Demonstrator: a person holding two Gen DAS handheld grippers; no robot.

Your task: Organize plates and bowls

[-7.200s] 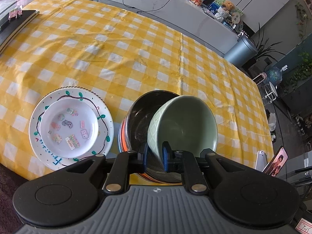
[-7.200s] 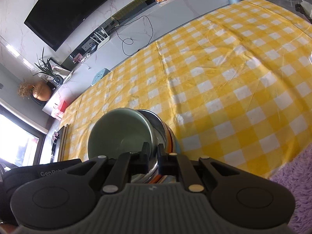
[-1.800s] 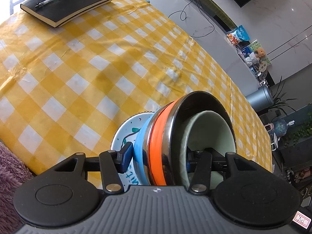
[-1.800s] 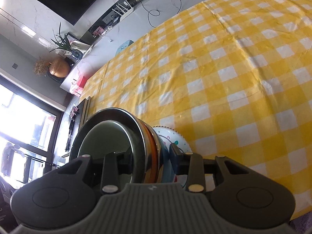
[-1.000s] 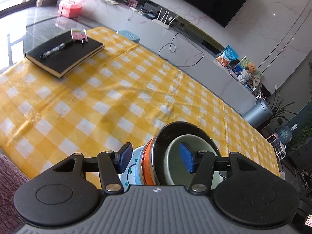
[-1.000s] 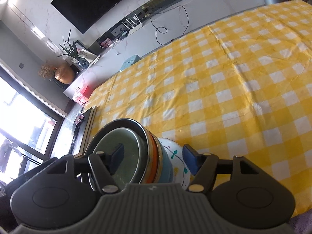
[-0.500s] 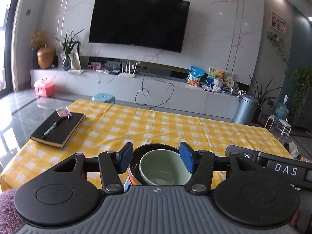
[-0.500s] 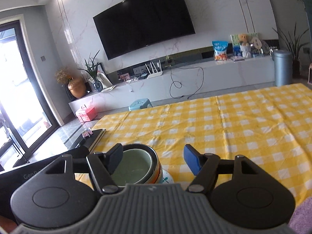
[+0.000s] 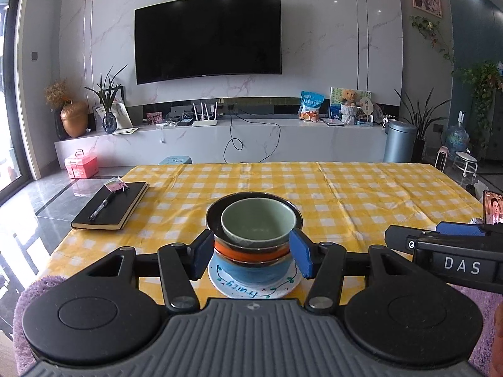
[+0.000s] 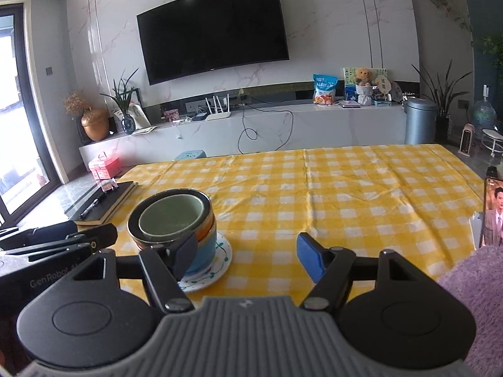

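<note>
A stack of bowls stands on a white decorated plate (image 9: 254, 289) near the table's front edge: a pale green bowl (image 9: 258, 222) inside a dark metal bowl (image 9: 213, 216), over an orange bowl (image 9: 251, 254) and a blue bowl (image 9: 251, 271). The stack also shows in the right wrist view (image 10: 172, 216), on the plate (image 10: 220, 262). My left gripper (image 9: 251, 256) is open and empty, pulled back, its pads either side of the stack without touching. My right gripper (image 10: 245, 256) is open and empty, to the right of the stack.
A black notebook (image 9: 111, 209) with a pen lies at the table's left. A phone (image 10: 491, 212) stands at the right edge. The yellow checked tablecloth (image 9: 345, 194) covers the table. A purple rug (image 10: 478, 286) lies below the front edge.
Both grippers let go of the bowl stack, which now rests on the plate. They have drawn back and levelled out, with jaws wide open.
</note>
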